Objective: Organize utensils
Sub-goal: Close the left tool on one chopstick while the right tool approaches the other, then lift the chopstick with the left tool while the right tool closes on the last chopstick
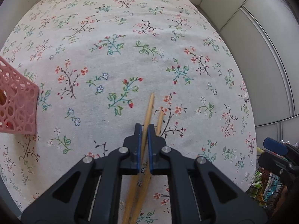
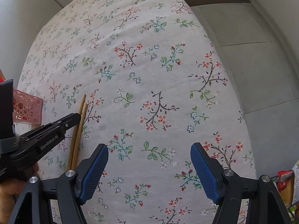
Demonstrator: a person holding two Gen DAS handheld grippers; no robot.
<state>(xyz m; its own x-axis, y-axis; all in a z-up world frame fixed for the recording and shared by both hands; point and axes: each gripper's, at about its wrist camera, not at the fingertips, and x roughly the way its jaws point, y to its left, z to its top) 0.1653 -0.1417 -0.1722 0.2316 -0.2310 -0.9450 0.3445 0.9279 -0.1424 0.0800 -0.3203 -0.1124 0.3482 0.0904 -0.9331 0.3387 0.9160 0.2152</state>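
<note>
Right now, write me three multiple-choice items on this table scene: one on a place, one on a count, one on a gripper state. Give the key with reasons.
1. Where does the pink perforated plastic basket stand relative to the left gripper?
A. To its left
B. To its right
C. Directly beneath it

2. How many thin wooden chopsticks lie by the left gripper?
A. One
B. Two
C. Four

3. How is the right gripper set?
A. Shut on a chopstick
B. Shut on nothing
C. Open, holding nothing

Key: 1 A, the basket sits at the left edge of the left wrist view. 2 B, two tips show ahead of the closed fingers. 3 C, its blue pads stand wide apart over the bare floral tablecloth.
</note>
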